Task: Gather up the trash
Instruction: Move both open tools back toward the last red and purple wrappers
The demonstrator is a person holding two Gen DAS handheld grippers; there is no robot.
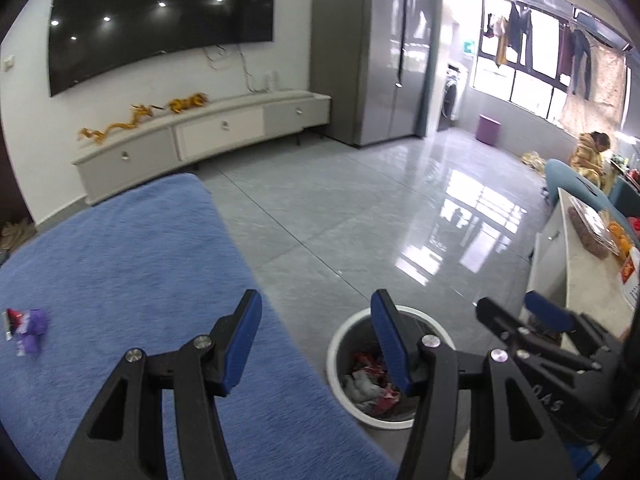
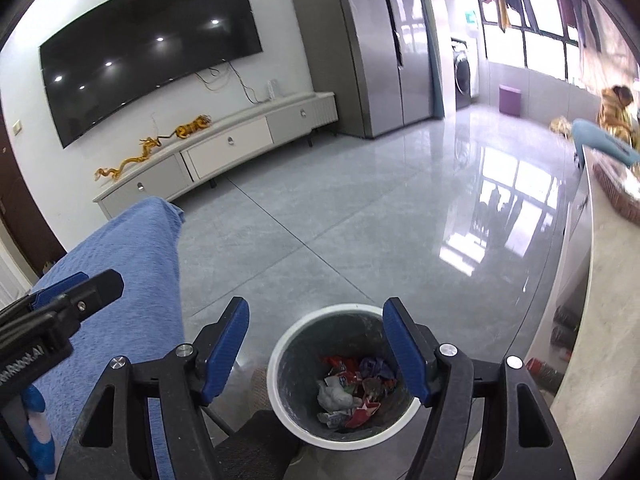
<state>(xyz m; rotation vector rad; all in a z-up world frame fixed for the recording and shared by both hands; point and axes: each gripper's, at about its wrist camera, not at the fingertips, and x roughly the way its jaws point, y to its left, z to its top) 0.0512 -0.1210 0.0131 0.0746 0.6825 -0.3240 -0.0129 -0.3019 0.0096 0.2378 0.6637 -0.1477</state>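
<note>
We held the right gripper (image 2: 316, 344) wide and empty above the trash bin (image 2: 276, 372), the left gripper (image 1: 316, 340) equally wide; one wrapper (image 1: 26, 330), possibly candy, lay on the blue-covered table (image 1: 132, 260).

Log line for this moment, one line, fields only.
left gripper: open, empty | right gripper: open, empty, over trash bin | bin: holds wrappers | purple wrapper: on blue cloth, uncollected
</note>
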